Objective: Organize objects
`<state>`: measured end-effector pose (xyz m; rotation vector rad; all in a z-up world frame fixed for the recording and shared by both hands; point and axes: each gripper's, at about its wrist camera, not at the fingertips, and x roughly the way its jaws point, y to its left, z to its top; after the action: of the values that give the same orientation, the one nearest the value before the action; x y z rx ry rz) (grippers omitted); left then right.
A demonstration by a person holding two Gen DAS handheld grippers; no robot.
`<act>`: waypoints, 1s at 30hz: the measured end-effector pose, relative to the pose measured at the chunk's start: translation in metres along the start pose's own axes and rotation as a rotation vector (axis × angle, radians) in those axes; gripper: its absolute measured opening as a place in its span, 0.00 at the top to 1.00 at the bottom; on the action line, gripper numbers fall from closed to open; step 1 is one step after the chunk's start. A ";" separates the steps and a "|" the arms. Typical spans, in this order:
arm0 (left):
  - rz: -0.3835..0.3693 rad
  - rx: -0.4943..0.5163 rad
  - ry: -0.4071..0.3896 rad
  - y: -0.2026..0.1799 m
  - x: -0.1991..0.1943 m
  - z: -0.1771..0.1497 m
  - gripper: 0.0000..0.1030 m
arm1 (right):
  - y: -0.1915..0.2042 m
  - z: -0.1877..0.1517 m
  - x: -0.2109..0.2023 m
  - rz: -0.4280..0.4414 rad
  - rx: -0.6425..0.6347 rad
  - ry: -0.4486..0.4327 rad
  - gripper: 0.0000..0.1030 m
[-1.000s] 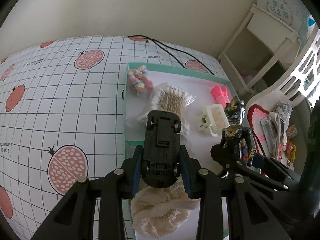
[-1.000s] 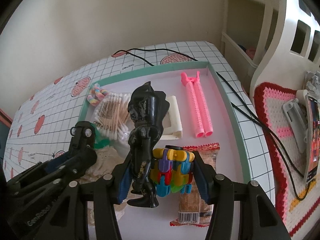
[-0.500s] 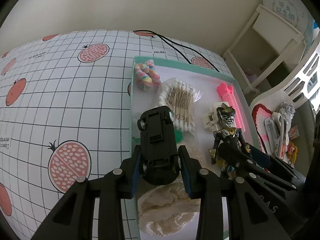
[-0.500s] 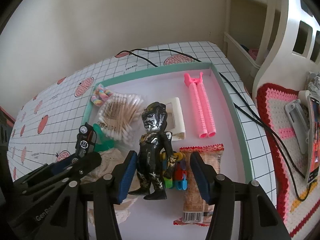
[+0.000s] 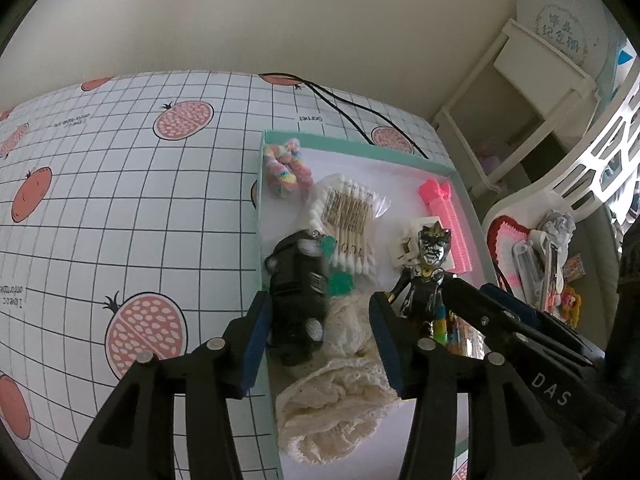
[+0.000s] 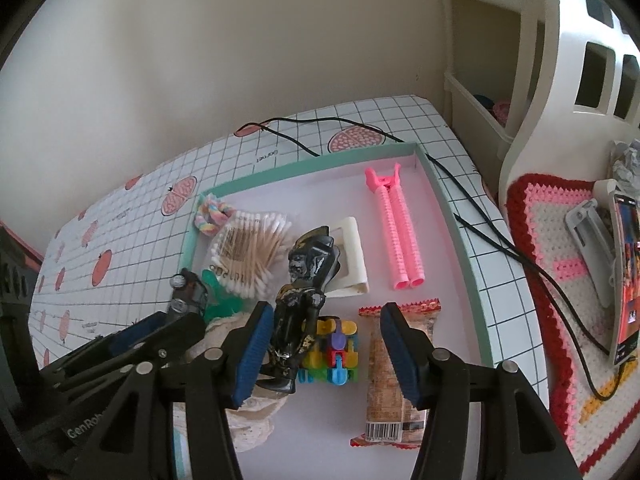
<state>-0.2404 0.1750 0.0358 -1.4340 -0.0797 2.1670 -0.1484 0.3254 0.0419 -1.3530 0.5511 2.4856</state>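
Toys set down in the tray, both jaws spread.

Your left gripper (image 5: 318, 336) has its jaws spread; the black plastic toy car (image 5: 296, 300) lies between them, touching the left pad, at the left edge of the shallow mint-rimmed tray (image 6: 448, 216) on the gridded desk, partly on the cream lace cloth (image 5: 340, 392). Your right gripper (image 6: 328, 348) is likewise spread; the black-and-gold plastic action figure (image 6: 298, 312) leans against its left pad, feet by the multicoloured block toy (image 6: 332, 356). Judged: both toys are light, rigid and glossy, so likely slippery. Take the car across its flanks at mid-body; take the figure at the torso, not the thin limbs. The cloth underneath may shift as you withdraw.
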 end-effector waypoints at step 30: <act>0.109 -0.151 -0.127 0.041 -0.016 0.000 0.09 | 0.006 -0.003 0.002 -0.001 -0.028 -0.015 0.12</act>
<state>-0.2518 0.1324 0.0354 -1.4099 -0.2199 2.3842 -0.1495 0.3189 0.0396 -1.3440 0.5134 2.5094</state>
